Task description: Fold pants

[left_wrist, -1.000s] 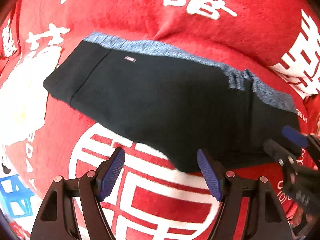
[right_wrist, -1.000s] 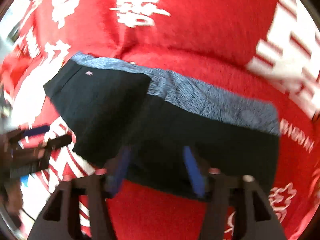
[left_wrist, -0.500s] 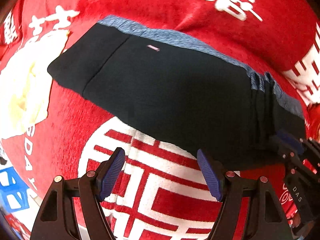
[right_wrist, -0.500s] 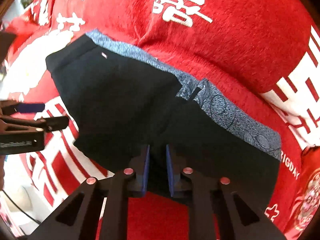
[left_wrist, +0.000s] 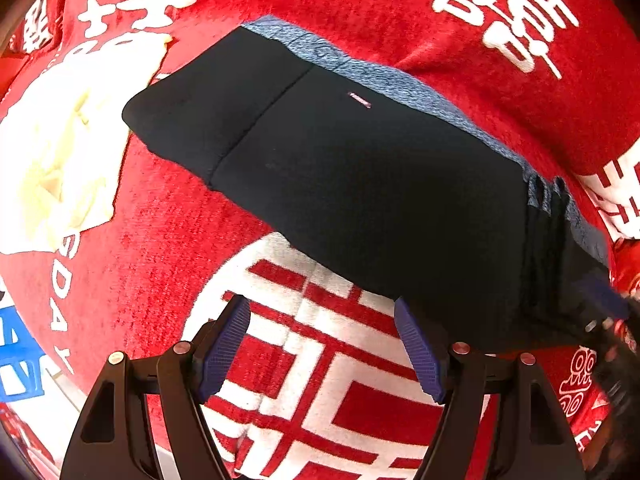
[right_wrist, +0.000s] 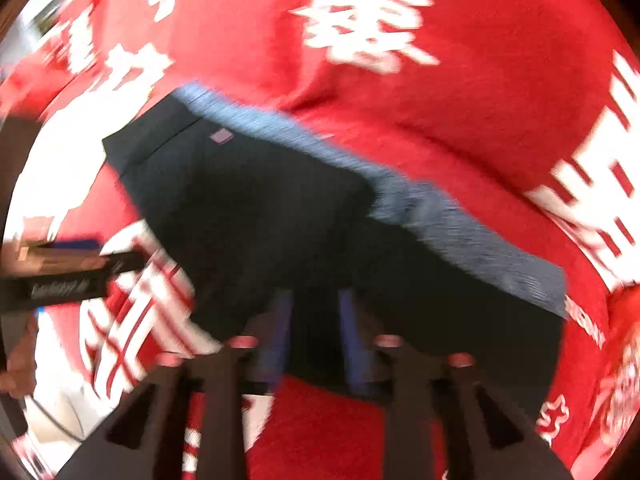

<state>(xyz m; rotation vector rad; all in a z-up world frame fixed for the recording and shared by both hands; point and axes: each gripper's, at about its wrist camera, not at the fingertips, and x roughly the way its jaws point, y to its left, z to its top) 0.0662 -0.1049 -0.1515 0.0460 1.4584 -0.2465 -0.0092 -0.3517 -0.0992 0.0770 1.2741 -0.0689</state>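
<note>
The black pants (left_wrist: 360,184) with a blue-grey side stripe lie folded on the red blanket (left_wrist: 168,248). The left gripper (left_wrist: 322,344) hovers beside their near edge, jaws spread wide. The right gripper (right_wrist: 314,336), blurred, has its jaws partly apart around the pants' near edge.

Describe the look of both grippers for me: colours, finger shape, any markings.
The left gripper has black skeletal linkage arms with triangular cutouts, silver-pink rivets, and ribbed blue pads. The right gripper looks the same through blur. White lettering runs along the left gripper's side in the right wrist view, unreadable.
</note>
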